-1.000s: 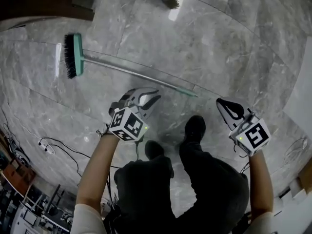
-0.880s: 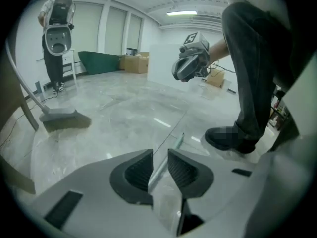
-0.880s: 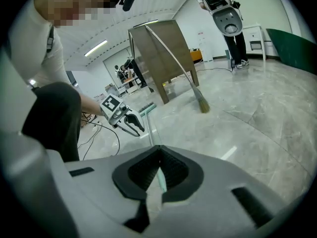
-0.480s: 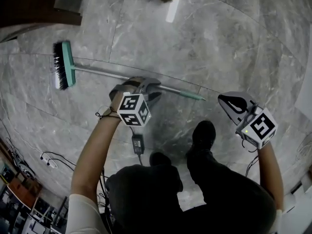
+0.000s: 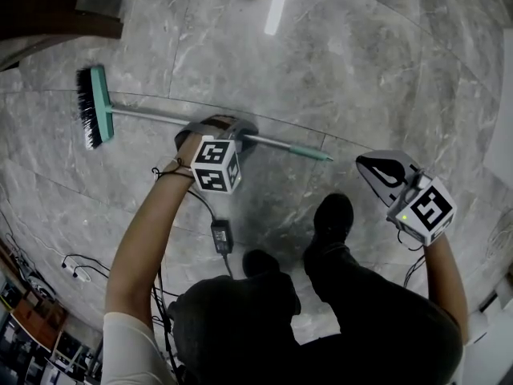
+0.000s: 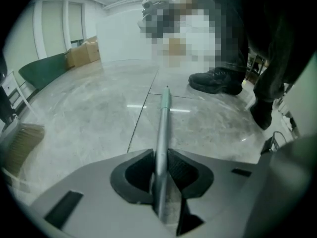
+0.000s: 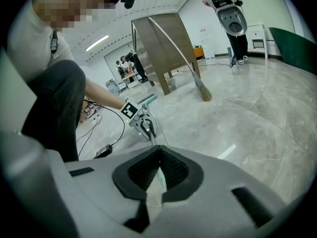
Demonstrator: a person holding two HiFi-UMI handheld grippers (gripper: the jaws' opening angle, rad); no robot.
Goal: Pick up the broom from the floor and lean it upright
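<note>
The broom lies flat on the grey marble floor, its teal head with dark bristles (image 5: 94,107) at the left and its metal handle (image 5: 152,116) running right to a teal tip (image 5: 309,152). My left gripper (image 5: 224,125) points steeply down at the middle of the handle. In the left gripper view the handle (image 6: 163,118) runs straight out between the closing jaws, and both pads (image 6: 179,171) touch it. My right gripper (image 5: 362,163) hangs above the floor just right of the handle tip. Its jaw tips (image 7: 158,150) meet with nothing in them. It looks toward the left gripper (image 7: 143,125).
A second broom (image 7: 198,78) leans on a metal table (image 7: 163,43) further off. A power adapter (image 5: 220,235) with its cable lies by the person's black shoes (image 5: 333,215). Dark furniture (image 5: 48,6) stands at the upper left. More cables (image 5: 76,263) trail at the lower left.
My left gripper came down onto the broom handle, rolled, and now has the handle between its jaws. My right gripper sank a little. The broom has not moved on the floor.
</note>
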